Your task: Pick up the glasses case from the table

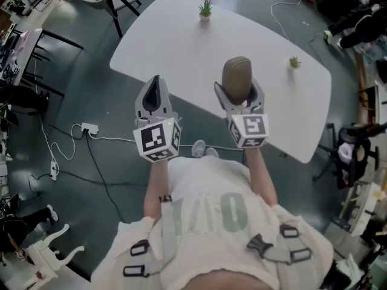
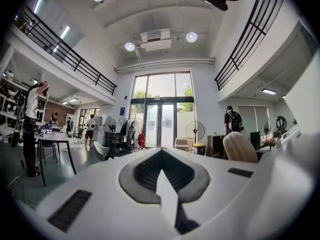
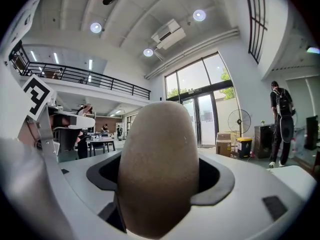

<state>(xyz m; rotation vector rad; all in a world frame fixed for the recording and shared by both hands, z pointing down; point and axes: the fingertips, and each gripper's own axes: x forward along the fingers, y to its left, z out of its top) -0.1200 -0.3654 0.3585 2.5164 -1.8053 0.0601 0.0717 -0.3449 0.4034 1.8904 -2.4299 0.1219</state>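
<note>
Grippers of smooth white plastic are held side by side over the near edge of a rounded white table (image 1: 181,47), each carrying a cube with black square markers at its rear. The right gripper (image 1: 240,90) pinches the glasses case (image 1: 236,71) between its jaws. The case is an oblong, dome-ended shell in matte tan-brown with a fine, slightly fuzzy grain, standing lengthwise out of the jaws. In the right gripper view the case (image 3: 157,169) fills the dark padded recess of the gripper (image 3: 159,194), with open room rather than tabletop behind it. The left gripper (image 1: 156,82) has its jaws pressed together into a thin wedge with nothing between them, which the left gripper view (image 2: 165,189) confirms. Two small potted plants (image 1: 205,8) (image 1: 294,62) sit on the table's far side.
</note>
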